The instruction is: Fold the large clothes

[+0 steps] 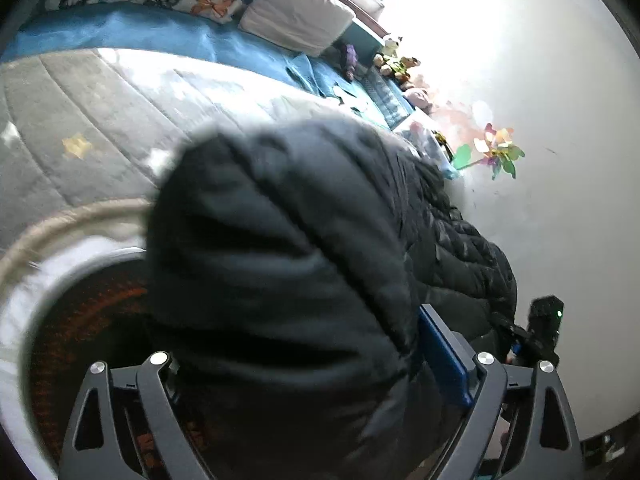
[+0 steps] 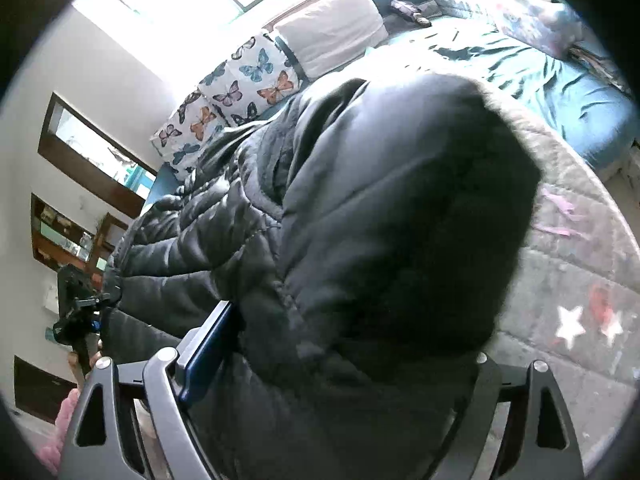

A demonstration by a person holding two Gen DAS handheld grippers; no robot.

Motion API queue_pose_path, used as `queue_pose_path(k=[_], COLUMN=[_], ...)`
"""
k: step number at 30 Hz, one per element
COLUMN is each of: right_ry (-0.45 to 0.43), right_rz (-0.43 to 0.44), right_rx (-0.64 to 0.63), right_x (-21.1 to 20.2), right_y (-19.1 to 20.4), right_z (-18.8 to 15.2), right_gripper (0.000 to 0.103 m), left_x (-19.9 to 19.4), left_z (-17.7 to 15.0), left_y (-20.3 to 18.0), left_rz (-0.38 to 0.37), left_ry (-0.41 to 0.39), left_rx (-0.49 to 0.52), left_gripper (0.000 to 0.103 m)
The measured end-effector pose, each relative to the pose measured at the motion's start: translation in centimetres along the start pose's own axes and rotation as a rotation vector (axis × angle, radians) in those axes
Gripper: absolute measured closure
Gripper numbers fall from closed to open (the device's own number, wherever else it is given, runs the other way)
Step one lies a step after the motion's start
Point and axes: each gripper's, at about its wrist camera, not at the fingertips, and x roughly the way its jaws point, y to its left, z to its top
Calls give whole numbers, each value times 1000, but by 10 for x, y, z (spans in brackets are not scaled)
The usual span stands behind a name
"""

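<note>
A black quilted puffer jacket (image 1: 280,240) fills the middle of the left wrist view and hangs over the bed. My left gripper (image 1: 320,376) is shut on a bunched part of it; the blue pad of one finger (image 1: 442,360) shows at the right, the other is hidden under fabric. In the right wrist view the same jacket (image 2: 380,220) bulges over my right gripper (image 2: 332,360), which is shut on it; its blue pad (image 2: 206,352) shows at the left. The other gripper is seen far left in the right wrist view (image 2: 80,316) and far right in the left wrist view (image 1: 536,336).
A grey quilted blanket with stars (image 1: 80,120) (image 2: 568,280) covers the bed over a teal sheet (image 2: 560,80). Butterfly pillows (image 2: 240,92) and a white pillow (image 1: 296,16) lie at the head. Toys (image 1: 396,64) and a pinwheel (image 1: 496,152) line the white wall.
</note>
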Motion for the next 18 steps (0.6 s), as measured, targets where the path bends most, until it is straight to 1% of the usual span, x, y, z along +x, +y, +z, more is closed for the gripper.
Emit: queue_pose_path(k=[1,3,4,6,7,8,10,12,13,15,17,18], right_ry=[-14,-55,-81,-143,-178,-201,-238,-246,-245,-224,-195,-185], right_rz=[-23,-82,-106,-142,-158,-172,-193,-187,-188,-194,-205,-204], right_rx=[-15,-35,-36,-28,-37,-50,-97,-138,-147,-168,-173,-171], right_x=[-11,-35,-46,-68,-79,-84,-88,-83,-78,-62,-40,-34], right_y=[-7,-8,-7,0,7,12,29,44,47,56,63,63], right_z=[1,1,1,2,3,4,8,13,14,20,26,28], right_gripper=[8,8,8,8,8,8,8,8,8,9,14,15], left_x=[-11,-37,-47,-74,-86,-99,-118,-125,-124,-118,-102,-90], left_z=[5,17,22,27,30,27,21,18,16,9,10,11], left_y=[6,9,7,4,-5,-4,-17,-37,-48,-66,-76,-82], left_rz=[6,6,23,62,86,96,105,101,99,98,92,95], left_ry=[-18,-65,-85,-145,-180,-198,-239,-269,-273,-250,-203,-176], left_rx=[-3,-19,-24,6,36,55,98,141,162,202,230,241], left_gripper=[5,5,5,5,5,5,5,6,7,12,26,29])
